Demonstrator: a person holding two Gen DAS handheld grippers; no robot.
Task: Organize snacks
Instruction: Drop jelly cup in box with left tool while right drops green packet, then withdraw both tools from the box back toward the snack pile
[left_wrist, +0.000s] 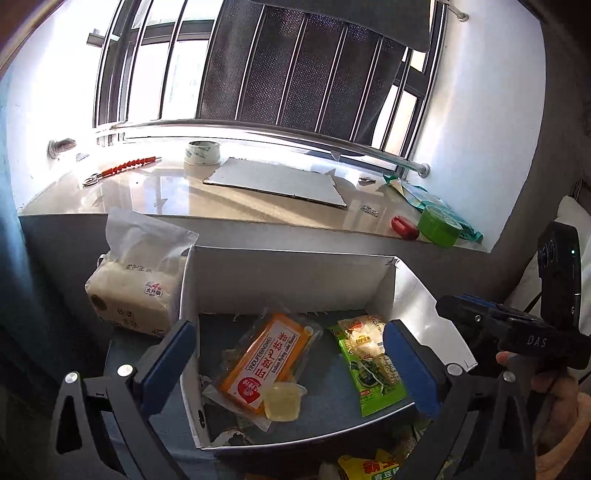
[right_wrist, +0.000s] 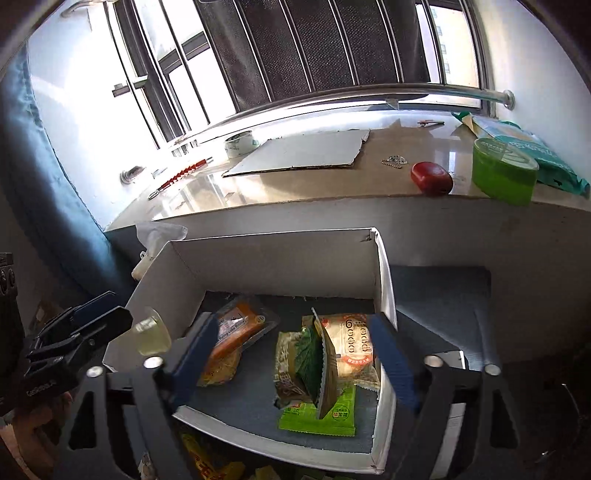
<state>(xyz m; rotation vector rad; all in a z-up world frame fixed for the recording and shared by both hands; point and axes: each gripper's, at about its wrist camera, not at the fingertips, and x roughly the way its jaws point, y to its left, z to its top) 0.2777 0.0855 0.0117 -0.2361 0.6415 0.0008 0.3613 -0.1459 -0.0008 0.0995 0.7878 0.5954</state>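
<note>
White cardboard box (left_wrist: 280, 273) stands below the window sill and holds the snacks: an orange cake pack (left_wrist: 266, 356) and a jelly cup (left_wrist: 282, 400) on its left side, green snack packets (right_wrist: 321, 384) on its right. Your left hand-held gripper (left_wrist: 291, 363) and right hand-held gripper (right_wrist: 295, 360) are both wide open over it, holding nothing.

Tape roll (left_wrist: 202, 152), cardboard (left_wrist: 277, 181), tissue pack (left_wrist: 135, 291).

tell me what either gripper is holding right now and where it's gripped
Nothing is held. The left gripper and right gripper both stand open above the white box.
</note>
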